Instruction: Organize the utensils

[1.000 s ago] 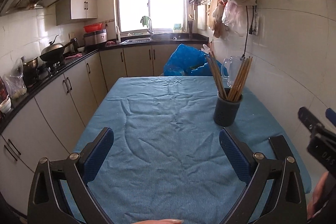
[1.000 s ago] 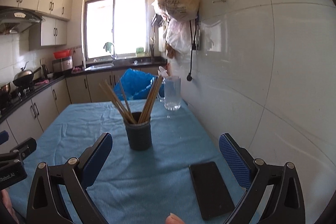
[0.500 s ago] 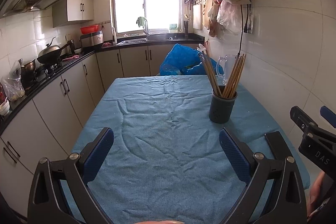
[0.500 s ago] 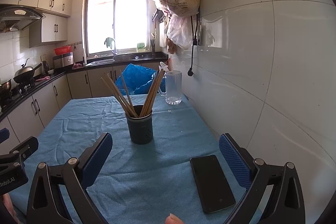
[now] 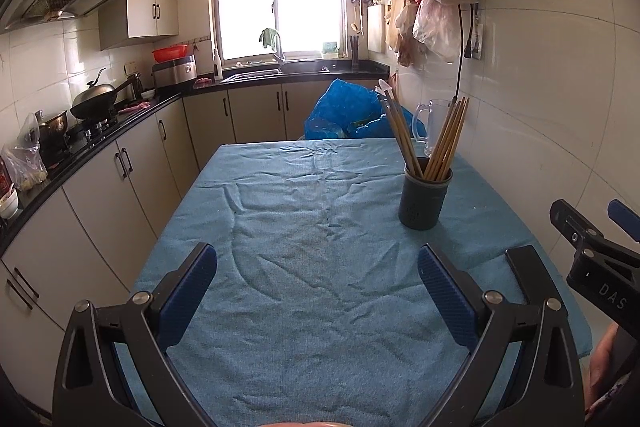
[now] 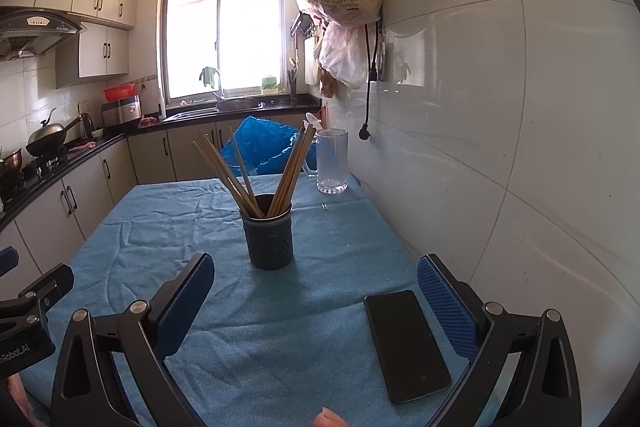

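Observation:
A dark grey utensil holder (image 5: 424,199) stands upright on the blue tablecloth (image 5: 304,267), toward the right side; it also shows in the right wrist view (image 6: 270,239). Several wooden chopsticks (image 5: 444,139) lean in it, fanned left and right, also seen from the right wrist (image 6: 288,171). My left gripper (image 5: 318,275) is open and empty over the near middle of the table. My right gripper (image 6: 316,287) is open and empty, just short of the holder; its body shows at the right edge of the left wrist view (image 5: 596,263).
A black phone (image 6: 406,343) lies flat by the right finger. A glass mug (image 6: 332,161) stands at the far right corner, a blue plastic bag (image 6: 264,147) behind the table. The tiled wall (image 6: 500,147) runs along the right, cabinets (image 5: 112,195) along the left.
Both grippers have pulled back and risen a little, so the holder and table look slightly farther and lower. Both stay open and empty.

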`<state>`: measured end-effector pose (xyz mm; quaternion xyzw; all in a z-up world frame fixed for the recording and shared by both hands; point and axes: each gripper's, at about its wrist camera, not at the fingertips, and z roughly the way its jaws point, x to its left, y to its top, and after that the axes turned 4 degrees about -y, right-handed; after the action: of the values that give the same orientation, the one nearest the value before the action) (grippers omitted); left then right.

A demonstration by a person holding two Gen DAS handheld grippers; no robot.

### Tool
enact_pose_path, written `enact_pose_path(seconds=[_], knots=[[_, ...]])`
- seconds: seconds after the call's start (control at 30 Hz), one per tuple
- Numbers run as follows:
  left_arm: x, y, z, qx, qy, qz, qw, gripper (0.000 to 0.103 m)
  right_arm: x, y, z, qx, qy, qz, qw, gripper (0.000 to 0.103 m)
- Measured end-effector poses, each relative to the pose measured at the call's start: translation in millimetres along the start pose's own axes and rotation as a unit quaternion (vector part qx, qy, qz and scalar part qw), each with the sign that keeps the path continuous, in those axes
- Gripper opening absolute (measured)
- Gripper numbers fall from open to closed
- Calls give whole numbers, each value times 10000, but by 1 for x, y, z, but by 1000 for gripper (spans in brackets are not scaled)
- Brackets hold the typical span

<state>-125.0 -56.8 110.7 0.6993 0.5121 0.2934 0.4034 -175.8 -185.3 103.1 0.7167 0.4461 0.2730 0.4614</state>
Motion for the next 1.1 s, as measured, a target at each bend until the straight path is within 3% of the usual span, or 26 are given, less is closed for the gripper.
enact_pose_path(seconds=[1.1], knots=[[24, -7, 37, 471, 83, -219, 9986, 100, 27, -13, 39, 583, 129, -227, 9980, 103]])
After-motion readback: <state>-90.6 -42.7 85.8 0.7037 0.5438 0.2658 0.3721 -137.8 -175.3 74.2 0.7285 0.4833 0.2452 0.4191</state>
